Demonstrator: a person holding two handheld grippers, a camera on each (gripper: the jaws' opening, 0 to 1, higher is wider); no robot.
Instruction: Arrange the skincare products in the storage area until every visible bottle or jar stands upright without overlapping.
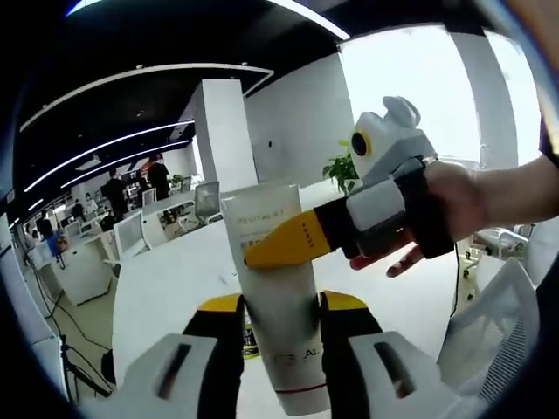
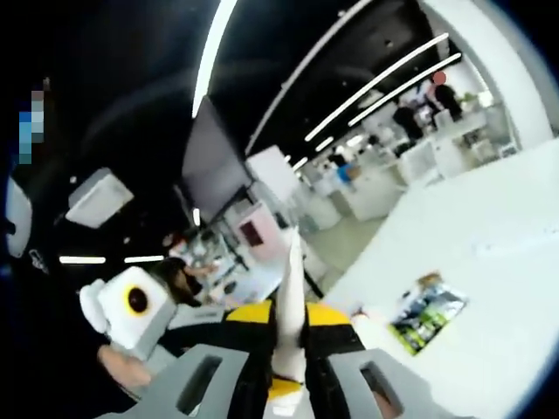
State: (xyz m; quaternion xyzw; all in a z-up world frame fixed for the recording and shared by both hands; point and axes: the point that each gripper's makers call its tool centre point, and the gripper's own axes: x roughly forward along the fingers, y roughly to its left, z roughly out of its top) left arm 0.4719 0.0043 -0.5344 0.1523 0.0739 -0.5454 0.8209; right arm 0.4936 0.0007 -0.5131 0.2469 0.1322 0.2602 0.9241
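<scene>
While the left gripper (image 1: 279, 307) pinches the lower body of a white plastic squeeze tube (image 1: 272, 288) with grey lettering at the bottom centre of the left gripper view, the right gripper (image 1: 262, 251) reaches in from the right, its yellow tip pressed to the tube's middle, a hand (image 1: 454, 209) behind it. At the bottom centre of the right gripper view the right gripper (image 2: 288, 336) clamps the same tube (image 2: 291, 314), seen edge-on. Beyond lies a white bench (image 1: 175, 288), carrying a small green-printed packet (image 2: 428, 316) at lower right. Office desks and people fill the far background.
</scene>
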